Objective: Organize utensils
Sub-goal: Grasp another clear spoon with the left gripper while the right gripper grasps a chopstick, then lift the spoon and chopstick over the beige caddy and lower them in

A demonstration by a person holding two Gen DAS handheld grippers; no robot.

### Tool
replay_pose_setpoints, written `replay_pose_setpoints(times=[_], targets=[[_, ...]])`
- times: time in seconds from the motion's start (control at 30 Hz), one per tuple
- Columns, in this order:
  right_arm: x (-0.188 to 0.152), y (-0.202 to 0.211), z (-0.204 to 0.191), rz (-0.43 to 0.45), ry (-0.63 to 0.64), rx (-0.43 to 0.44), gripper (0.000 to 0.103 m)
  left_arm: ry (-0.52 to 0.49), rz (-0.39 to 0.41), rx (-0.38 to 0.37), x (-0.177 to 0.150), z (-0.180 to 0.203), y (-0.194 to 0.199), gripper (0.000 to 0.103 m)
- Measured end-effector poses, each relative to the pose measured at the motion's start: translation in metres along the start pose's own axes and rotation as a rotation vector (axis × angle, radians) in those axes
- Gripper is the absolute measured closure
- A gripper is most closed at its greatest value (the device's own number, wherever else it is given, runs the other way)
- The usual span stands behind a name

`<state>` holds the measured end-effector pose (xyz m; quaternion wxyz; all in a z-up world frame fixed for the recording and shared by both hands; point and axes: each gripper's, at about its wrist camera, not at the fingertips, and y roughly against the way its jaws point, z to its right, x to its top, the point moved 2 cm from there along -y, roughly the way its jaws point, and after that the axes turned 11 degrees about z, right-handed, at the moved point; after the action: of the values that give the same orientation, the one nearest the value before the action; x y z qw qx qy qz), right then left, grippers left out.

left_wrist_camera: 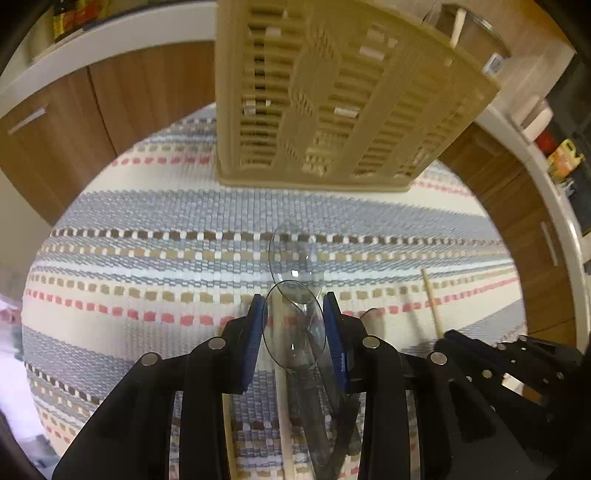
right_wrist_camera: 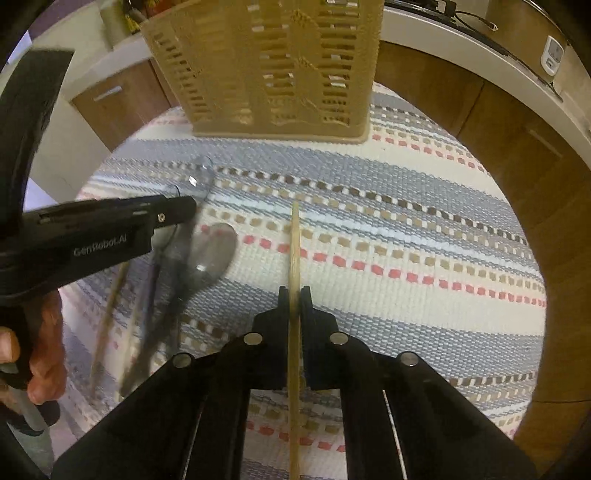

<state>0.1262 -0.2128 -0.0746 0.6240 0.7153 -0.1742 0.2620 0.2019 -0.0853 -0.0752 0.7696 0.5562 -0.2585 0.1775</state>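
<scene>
A beige slotted utensil basket [left_wrist_camera: 332, 96] stands upright on the striped woven mat [left_wrist_camera: 147, 206]; it also shows in the right wrist view [right_wrist_camera: 273, 70]. My left gripper [left_wrist_camera: 294, 317] is closed around clear plastic spoons [left_wrist_camera: 293, 325], with another clear spoon bowl [left_wrist_camera: 291, 254] just ahead. A wooden chopstick [left_wrist_camera: 432, 306] lies to its right. My right gripper [right_wrist_camera: 294, 295] is shut on a wooden chopstick [right_wrist_camera: 294, 240] pointing toward the basket. The left gripper [right_wrist_camera: 110, 225] appears at the left there, with clear spoons [right_wrist_camera: 207, 254] and another chopstick [right_wrist_camera: 107, 317] under it.
Wooden cabinet doors [left_wrist_camera: 74, 122] and a white counter edge [left_wrist_camera: 110, 33] ring the mat. A glass jar [left_wrist_camera: 476, 33] stands behind the basket. Bottles [left_wrist_camera: 561, 162] sit on the right counter. A white device [right_wrist_camera: 552, 55] lies on the counter at upper right.
</scene>
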Motion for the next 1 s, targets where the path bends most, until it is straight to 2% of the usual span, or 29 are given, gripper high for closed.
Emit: replay_pose_setpoints(times=[0.2, 0.47, 0.67, 0.9, 1.0], targets=[[0.005, 0.023, 0.007, 0.053, -0.008, 0.036, 0.099, 0.007, 0.068, -0.076, 0.004, -0.005, 0.032, 0.073], [0.012, 0.045, 0.021, 0.123, -0.066, 0.099, 0.099, -0.013, 0.132, -0.117, 0.008, -0.012, 0.066, 0.073], [0.019, 0.066, 0.013, 0.193, -0.078, 0.145, 0.099, -0.03, 0.186, -0.134, 0.017, -0.008, 0.087, 0.073], [0.041, 0.105, 0.003, 0.37, -0.036, 0.187, 0.099, -0.075, 0.312, -0.146, 0.039, -0.003, 0.135, 0.073], [0.054, 0.132, -0.001, 0.486, -0.022, 0.204, 0.099, -0.082, 0.377, -0.15, 0.05, -0.004, 0.158, 0.073]])
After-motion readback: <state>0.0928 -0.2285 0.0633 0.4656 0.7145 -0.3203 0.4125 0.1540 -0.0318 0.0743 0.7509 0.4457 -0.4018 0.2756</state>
